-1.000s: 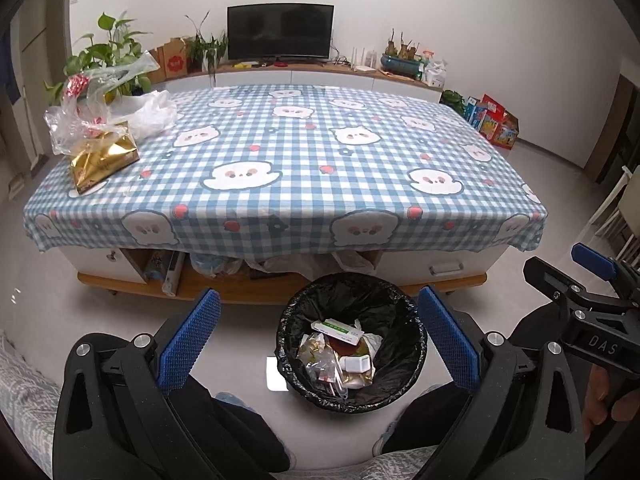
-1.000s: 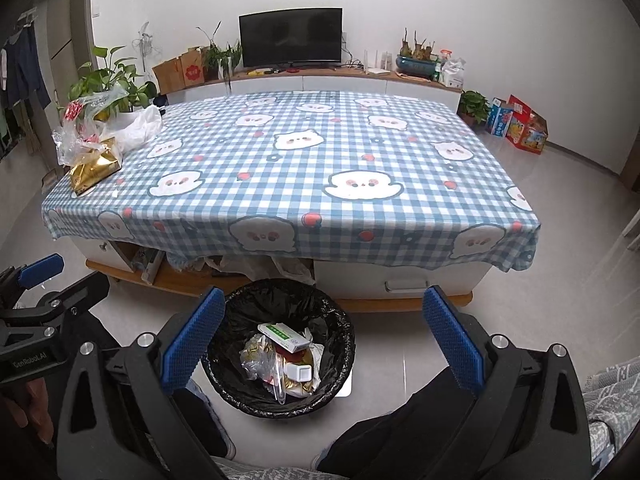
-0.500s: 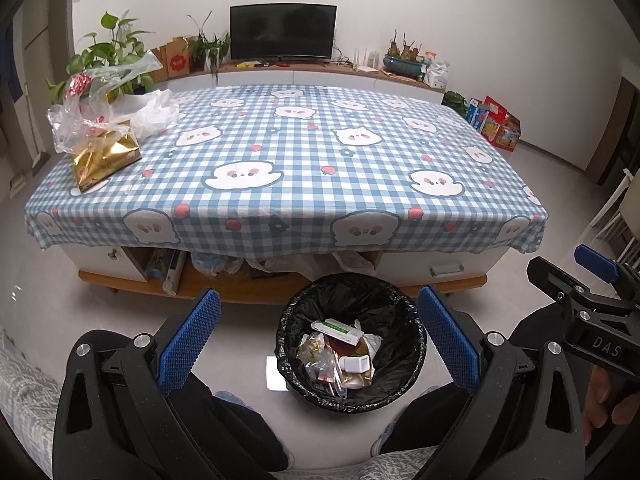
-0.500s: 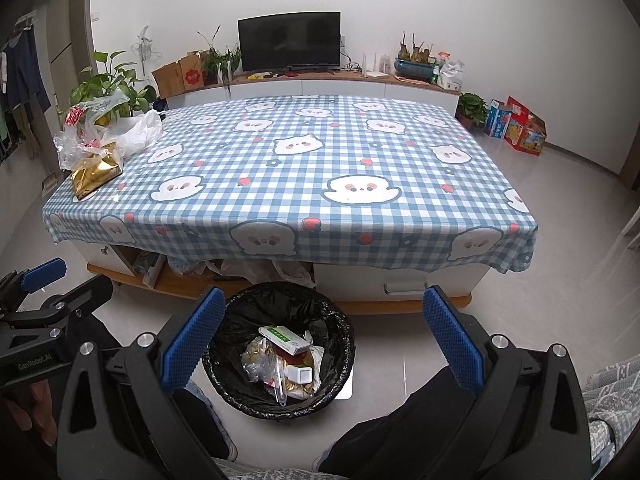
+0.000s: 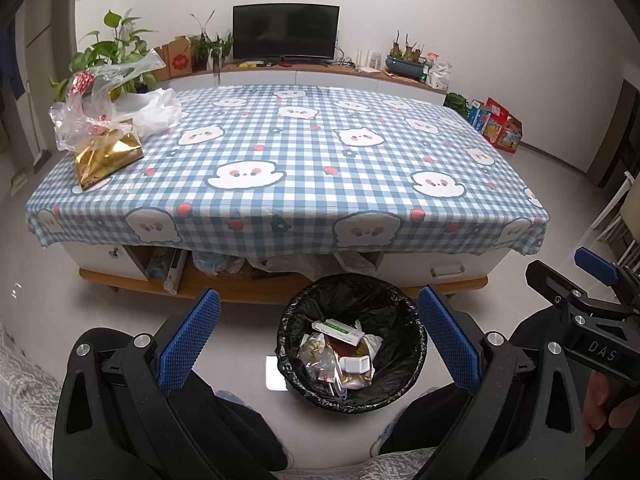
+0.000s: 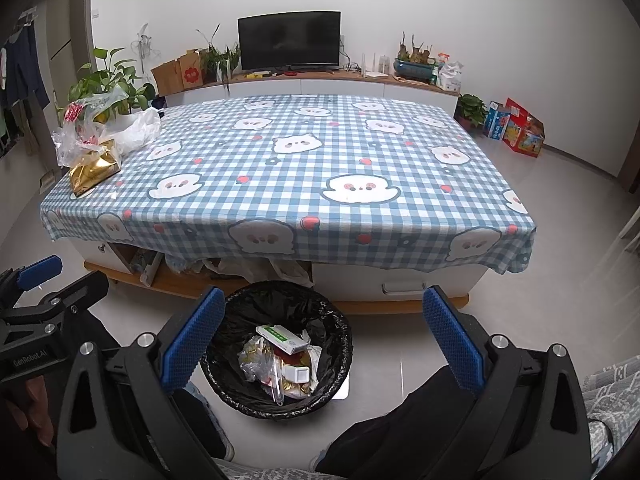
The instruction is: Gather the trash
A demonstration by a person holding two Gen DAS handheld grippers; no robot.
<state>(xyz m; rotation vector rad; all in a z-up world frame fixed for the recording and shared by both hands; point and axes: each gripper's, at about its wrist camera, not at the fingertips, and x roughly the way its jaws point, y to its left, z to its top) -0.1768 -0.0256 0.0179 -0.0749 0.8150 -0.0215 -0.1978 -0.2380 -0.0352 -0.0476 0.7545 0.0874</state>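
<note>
Right wrist view alone shows hanging clothes (image 6: 18, 76); both tongs (image 5: 318, 344) (image 6: 324, 340) spread over trash bin (image 5: 412, 360).

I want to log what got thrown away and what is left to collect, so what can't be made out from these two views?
- Trash bin contents, both views: lower items are buried under the green-and-white box.
- Clear plastic bags, left wrist view: what is inside, besides the gold packet, is too crumpled to tell.
- Shelf under the table, both views: the tablecloth overhang hides most of it.
</note>
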